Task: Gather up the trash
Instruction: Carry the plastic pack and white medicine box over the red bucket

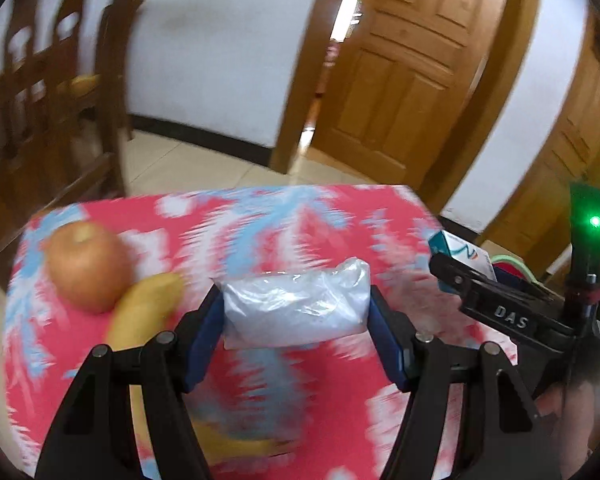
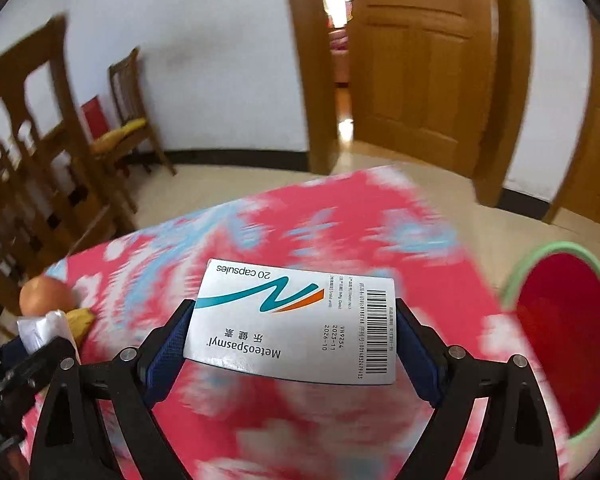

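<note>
My left gripper [image 1: 296,312] is shut on a clear plastic bag [image 1: 300,304] and holds it above the red, white and blue tablecloth [image 1: 300,220]. My right gripper [image 2: 294,328] is shut on a white medicine box [image 2: 296,320] marked "20 capsules", held over the tablecloth [image 2: 340,220]. A red bin with a green rim [image 2: 564,340] stands just right of the table, to the right of the box. In the left wrist view the right gripper and its box [image 1: 460,250] show at the right, with the bin's rim [image 1: 508,260] behind them.
An apple [image 1: 86,266] and a banana [image 1: 144,308] lie on the table's left side. Another yellow fruit [image 1: 236,444] lies under my left gripper. Wooden chairs [image 2: 32,168] stand to the left. A wooden door [image 2: 420,60] is behind the table.
</note>
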{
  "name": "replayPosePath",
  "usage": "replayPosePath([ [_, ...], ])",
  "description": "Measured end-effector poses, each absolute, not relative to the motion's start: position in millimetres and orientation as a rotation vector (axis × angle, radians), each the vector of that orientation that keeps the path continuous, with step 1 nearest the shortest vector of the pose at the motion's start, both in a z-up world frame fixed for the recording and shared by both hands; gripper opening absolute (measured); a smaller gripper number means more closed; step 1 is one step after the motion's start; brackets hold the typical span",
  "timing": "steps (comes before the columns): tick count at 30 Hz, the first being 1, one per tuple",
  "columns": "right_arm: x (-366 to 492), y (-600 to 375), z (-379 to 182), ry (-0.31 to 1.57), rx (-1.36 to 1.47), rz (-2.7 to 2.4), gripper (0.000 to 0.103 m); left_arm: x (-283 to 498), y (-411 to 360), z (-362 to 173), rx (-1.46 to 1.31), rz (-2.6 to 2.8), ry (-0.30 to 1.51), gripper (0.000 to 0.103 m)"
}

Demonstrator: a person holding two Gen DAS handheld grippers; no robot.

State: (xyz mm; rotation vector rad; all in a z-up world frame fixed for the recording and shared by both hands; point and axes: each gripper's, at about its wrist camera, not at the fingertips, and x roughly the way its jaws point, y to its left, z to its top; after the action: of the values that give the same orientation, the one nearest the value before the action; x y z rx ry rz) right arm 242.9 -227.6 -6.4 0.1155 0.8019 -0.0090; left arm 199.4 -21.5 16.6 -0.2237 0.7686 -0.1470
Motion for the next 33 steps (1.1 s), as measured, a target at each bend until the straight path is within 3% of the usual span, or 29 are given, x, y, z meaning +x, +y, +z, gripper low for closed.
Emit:
replayPosePath([
  [14, 175.7, -409.6, -2.4, 0.788, 0.226, -0.158, 0.093, 210.2, -188.5, 18.8, -0.092, -0.305, 0.776, 0.069],
  [33, 101.7, -531.7, -9.5, 0.771, 0.267, -0.305, 0.093, 199.7, -348.9, 4.1, -0.007, -0.533, 0.789, 0.069],
])
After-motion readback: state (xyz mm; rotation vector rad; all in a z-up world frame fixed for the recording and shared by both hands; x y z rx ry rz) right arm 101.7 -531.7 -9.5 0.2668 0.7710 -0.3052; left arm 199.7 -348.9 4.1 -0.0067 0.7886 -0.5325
